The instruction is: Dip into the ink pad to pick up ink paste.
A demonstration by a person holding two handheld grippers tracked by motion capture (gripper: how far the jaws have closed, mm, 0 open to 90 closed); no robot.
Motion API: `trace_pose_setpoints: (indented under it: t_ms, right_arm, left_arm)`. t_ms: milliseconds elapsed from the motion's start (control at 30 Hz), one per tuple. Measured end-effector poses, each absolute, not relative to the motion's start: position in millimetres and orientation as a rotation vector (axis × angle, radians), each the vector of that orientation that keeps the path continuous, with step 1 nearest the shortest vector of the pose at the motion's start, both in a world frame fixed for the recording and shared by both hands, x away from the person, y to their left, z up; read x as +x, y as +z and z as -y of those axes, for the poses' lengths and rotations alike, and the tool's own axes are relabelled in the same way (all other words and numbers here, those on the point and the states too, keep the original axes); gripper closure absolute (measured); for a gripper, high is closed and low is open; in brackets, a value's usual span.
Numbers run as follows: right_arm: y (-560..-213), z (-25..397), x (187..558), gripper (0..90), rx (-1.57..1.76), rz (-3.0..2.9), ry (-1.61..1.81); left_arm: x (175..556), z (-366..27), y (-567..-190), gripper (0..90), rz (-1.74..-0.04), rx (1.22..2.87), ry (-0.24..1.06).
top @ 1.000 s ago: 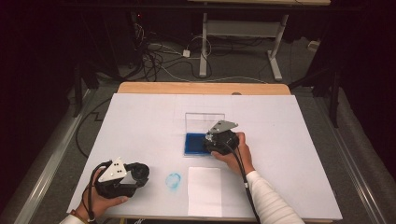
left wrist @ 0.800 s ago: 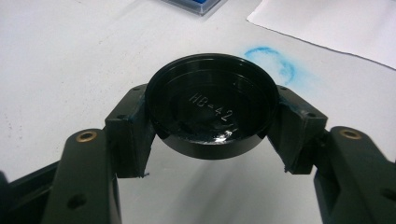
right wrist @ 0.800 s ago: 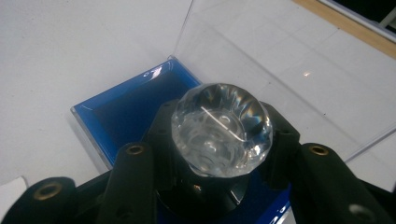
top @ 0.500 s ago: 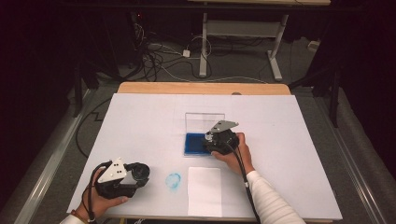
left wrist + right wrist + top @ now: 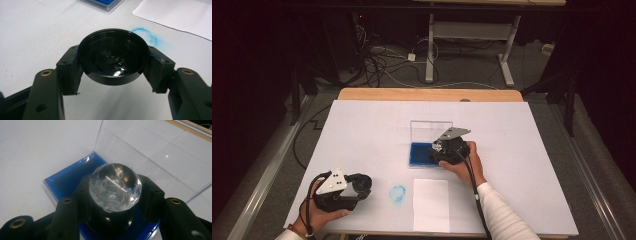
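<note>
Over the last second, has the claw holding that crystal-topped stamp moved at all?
No. In the high view the right claw sits at the same spot over the blue ink pad, beside the upright clear lid.

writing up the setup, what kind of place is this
Probably a lab or workshop recording bench: a white-covered table in a dark room, loose cables on the floor, and a metal-legged desk frame behind.

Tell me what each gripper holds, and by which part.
Left gripper: black round cap, by its rim. Right gripper: stamp with faceted clear knob, by its black body.
</note>
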State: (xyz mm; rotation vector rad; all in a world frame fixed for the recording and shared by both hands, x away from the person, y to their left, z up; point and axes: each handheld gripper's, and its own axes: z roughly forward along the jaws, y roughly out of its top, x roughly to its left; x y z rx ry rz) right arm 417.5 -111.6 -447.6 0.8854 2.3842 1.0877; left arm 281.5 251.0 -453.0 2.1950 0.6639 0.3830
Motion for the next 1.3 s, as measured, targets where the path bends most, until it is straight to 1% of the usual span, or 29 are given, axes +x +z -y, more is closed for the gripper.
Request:
trace_pose_setpoints:
  t_ms: [67,100,133,700,1300]
  right_arm:
    - [-446,111,416,52.5,0.865,-2.389,1.071]
    - [-445,111,415,56.4,0.869,-2.385,1.079]
    - [-444,111,415,56.6,0.861,-2.385,1.086]
    - [-440,113,413,57.4,0.836,-2.378,1.064]
    - [-403,123,385,57.4,0.735,-2.363,1.131]
  left_arm:
    - [282,-251,-453,36.1,-0.664,2.194,0.385]
    - [282,-251,-453,36.1,-0.665,2.194,0.384]
    - [282,-252,-453,36.1,-0.666,2.193,0.383]
    - [282,-253,-453,36.1,-0.669,2.198,0.384]
    - [285,-255,-452,36.1,-0.671,2.182,0.382]
